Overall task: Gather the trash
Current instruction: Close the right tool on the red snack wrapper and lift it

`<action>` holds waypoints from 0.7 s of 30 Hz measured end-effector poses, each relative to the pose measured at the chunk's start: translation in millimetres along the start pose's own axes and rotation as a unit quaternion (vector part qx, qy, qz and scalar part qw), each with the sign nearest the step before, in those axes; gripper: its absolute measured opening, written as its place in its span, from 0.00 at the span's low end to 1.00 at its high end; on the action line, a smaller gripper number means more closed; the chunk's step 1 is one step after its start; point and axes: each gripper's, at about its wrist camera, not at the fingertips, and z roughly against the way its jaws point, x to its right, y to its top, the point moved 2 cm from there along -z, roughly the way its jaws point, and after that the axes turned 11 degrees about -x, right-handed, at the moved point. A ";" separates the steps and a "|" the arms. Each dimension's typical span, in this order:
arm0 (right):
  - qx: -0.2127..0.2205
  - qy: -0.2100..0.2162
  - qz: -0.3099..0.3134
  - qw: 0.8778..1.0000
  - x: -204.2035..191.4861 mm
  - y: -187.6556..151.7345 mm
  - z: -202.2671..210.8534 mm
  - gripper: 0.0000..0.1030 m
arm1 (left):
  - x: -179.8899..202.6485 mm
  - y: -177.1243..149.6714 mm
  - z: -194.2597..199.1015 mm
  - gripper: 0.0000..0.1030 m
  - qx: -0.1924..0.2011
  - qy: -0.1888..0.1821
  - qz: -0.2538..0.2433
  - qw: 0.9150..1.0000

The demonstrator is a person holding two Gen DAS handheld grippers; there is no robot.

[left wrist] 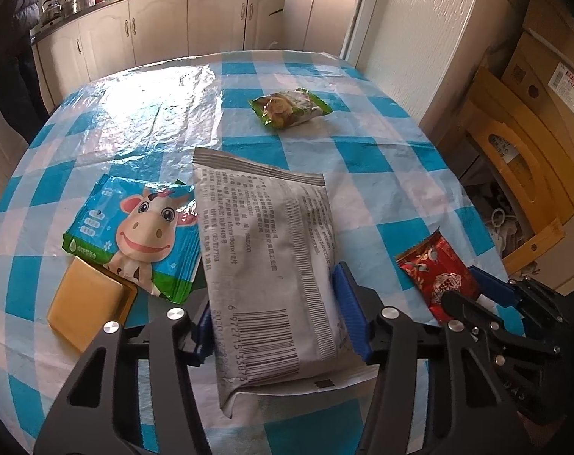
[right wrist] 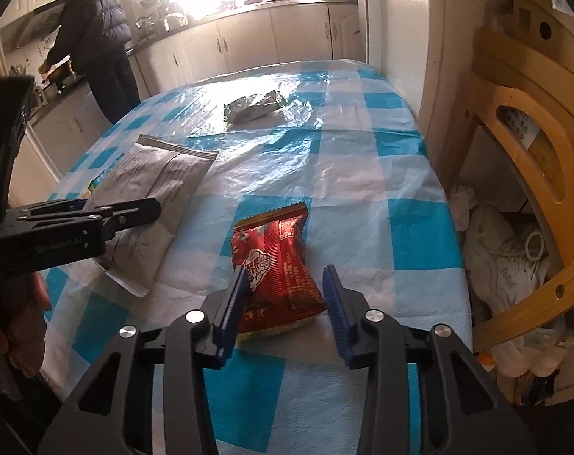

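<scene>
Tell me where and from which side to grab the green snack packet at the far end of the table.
Grip the green snack packet across its puffy middle, coming down from above, fingers closing on its two long sides. It lies flat and alone on the checked tablecloth, so nothing blocks a top approach. Its crimped ends look thin and flat against the cloth, probably harder to pinch than the raised centre.

A home kitchen; cream cabinets (left wrist: 154, 26) run under a dark counter (right wrist: 287, 2) crowded with pots and a kettle (left wrist: 52, 7) by a bright window; a person in a dark puffer jacket (right wrist: 93, 38) works at the stove; the bench (right wrist: 362, 174) wears a blue-checked plastic cloth; wooden chair (right wrist: 533, 174) and cardboard boxes (left wrist: 544, 60) stand off its right edge.
</scene>
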 end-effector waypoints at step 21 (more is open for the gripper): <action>-0.020 -0.040 0.020 0.999 -9.9 10.4 -14.8 0.70 | 16.3 -14.2 -9.1 0.80 -0.002 0.032 -0.092 0.995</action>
